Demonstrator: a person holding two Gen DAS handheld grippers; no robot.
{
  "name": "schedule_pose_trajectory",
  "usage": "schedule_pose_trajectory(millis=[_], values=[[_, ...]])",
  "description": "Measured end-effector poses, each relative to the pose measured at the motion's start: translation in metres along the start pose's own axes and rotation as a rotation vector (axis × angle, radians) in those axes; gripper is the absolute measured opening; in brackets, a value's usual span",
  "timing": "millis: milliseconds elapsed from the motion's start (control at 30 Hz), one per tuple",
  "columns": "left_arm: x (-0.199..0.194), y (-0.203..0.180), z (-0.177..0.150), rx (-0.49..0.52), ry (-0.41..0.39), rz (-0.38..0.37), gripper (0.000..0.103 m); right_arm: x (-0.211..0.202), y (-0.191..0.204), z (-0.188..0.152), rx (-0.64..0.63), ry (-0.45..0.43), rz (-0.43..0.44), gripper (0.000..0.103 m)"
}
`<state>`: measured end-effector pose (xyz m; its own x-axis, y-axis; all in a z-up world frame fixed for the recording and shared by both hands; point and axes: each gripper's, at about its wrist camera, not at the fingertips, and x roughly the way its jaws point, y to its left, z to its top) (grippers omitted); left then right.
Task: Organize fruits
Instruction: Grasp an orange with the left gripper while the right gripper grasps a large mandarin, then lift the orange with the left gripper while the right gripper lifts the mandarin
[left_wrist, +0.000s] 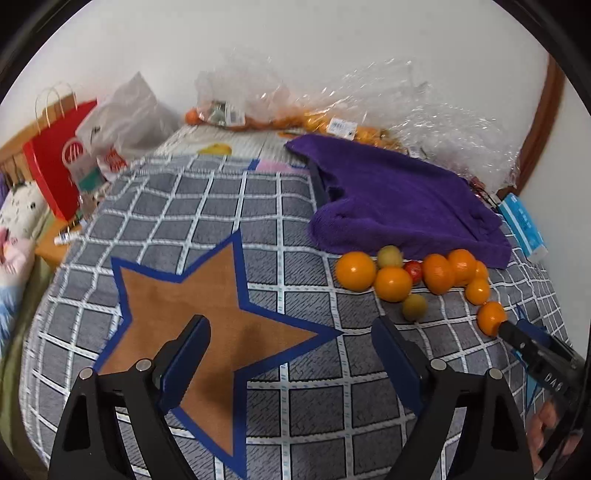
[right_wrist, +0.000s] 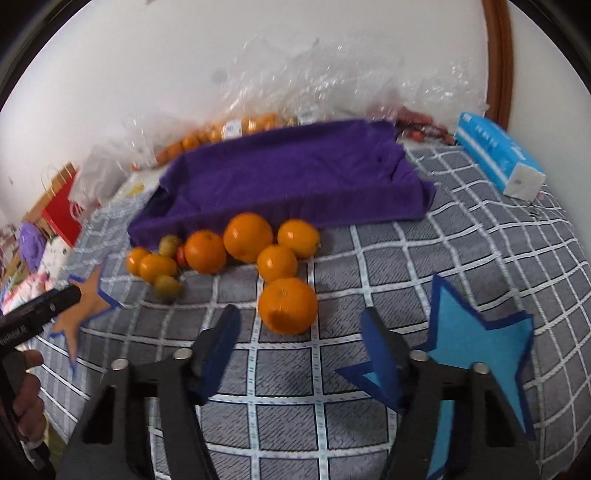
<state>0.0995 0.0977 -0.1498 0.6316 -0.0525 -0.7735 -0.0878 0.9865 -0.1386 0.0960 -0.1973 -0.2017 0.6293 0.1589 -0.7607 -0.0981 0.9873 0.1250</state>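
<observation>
Your left gripper (left_wrist: 290, 332) is spread wide and holds nothing. It hangs over the brown star (left_wrist: 207, 314) on the checked cloth (left_wrist: 258, 192), with the star's middle lying between and just ahead of its fingers. The fruit pile (left_wrist: 417, 275) sits ahead and to the right of this gripper, pressed against the near edge of the purple towel (left_wrist: 399, 199).

Your right gripper (right_wrist: 299, 325) is also wide apart and empty. One orange (right_wrist: 287, 305) lies on the cloth straight ahead of it, just beyond the fingertips and in line with the gap between them, touching neither finger. The other oranges (right_wrist: 248, 237) crowd together further ahead, up against the towel, with two small greenish fruits (right_wrist: 168, 285) and a small red one (right_wrist: 180, 256) off to the forward left. The blue star (right_wrist: 480, 332) lies just right of the right finger, partly hidden behind it. A blue and white pack (right_wrist: 496, 155) rests far ahead on the right. Clear plastic bags (left_wrist: 332, 99) with more fruit sit behind the towel, along the wall.
</observation>
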Motion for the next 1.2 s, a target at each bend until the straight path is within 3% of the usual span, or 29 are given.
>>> schedule_pose_trajectory(millis=[167, 267, 367, 600, 833, 967, 1067, 1200], values=[[0.009, -0.002, -0.004, 0.007, -0.019, -0.024, 0.087, 0.022, 0.002, -0.001, -0.024, 0.011, -0.006, 0.059], [0.020, -0.004, -0.003, -0.003, 0.010, -0.049, 0.087, 0.030, -0.001, 0.000, -0.021, 0.017, -0.013, 0.052], [0.027, -0.008, 0.001, -0.001, 0.009, -0.067, 0.080, 0.034, -0.001, 0.005, -0.017, 0.019, 0.027, 0.043], [0.042, -0.017, 0.019, 0.012, -0.007, -0.106, 0.059, 0.037, -0.001, 0.006, -0.047, 0.011, 0.042, 0.042], [0.057, -0.020, 0.031, -0.013, 0.000, -0.178, 0.053, 0.031, -0.004, 0.003, -0.109, -0.009, -0.013, 0.042], [0.066, -0.021, 0.036, -0.054, 0.026, -0.210, 0.051, 0.033, -0.006, 0.003, -0.102, -0.004, 0.001, 0.042], [0.070, -0.017, 0.037, -0.088, 0.044, -0.275, 0.034, 0.033, -0.009, 0.003, -0.086, -0.004, 0.014, 0.042], [0.066, -0.013, 0.035, -0.095, 0.045, -0.264, 0.032, 0.035, -0.012, 0.004, -0.066, -0.002, 0.030, 0.042]])
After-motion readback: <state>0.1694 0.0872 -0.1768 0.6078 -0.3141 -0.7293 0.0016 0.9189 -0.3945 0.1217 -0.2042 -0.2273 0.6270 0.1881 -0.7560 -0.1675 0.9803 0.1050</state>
